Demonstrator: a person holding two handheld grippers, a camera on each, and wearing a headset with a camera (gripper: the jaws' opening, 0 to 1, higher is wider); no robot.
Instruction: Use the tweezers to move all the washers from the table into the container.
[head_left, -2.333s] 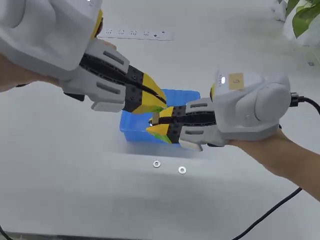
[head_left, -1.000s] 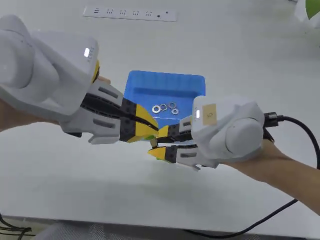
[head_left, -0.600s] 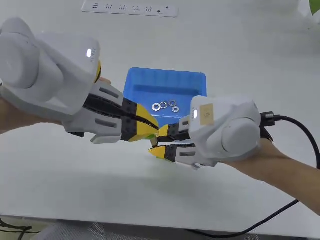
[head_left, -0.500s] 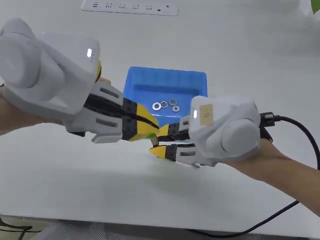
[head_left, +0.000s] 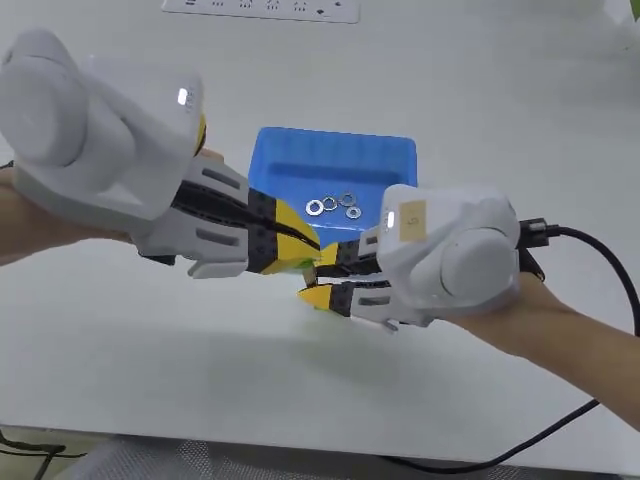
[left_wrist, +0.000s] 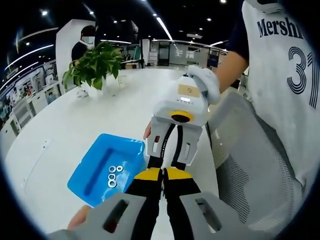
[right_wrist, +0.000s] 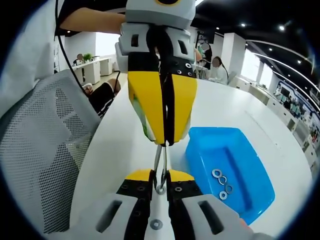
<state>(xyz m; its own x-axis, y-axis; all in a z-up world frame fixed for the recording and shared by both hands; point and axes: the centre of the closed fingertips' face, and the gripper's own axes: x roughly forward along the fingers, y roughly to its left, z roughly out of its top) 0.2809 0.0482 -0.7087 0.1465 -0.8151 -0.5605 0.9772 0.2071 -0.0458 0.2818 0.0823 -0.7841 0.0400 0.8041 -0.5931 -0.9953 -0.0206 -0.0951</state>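
Steel tweezers (right_wrist: 161, 162) bridge both claws: left gripper (right_wrist: 164, 143) pinched tight on them, right gripper (right_wrist: 160, 178) squeezed around their tips. Beside the jaws sits the container (head_left: 335, 160) with four washers (head_left: 334, 205); one washer (right_wrist: 156, 224) lies under the right gripper.

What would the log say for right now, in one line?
left gripper: shut on tweezers | right gripper: shut on tweezers | container: four washers inside | table: one washer visible

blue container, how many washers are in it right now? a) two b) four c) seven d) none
b: four washers lie in a loose cluster on the floor of the blue container, and both gripper views show the same count.
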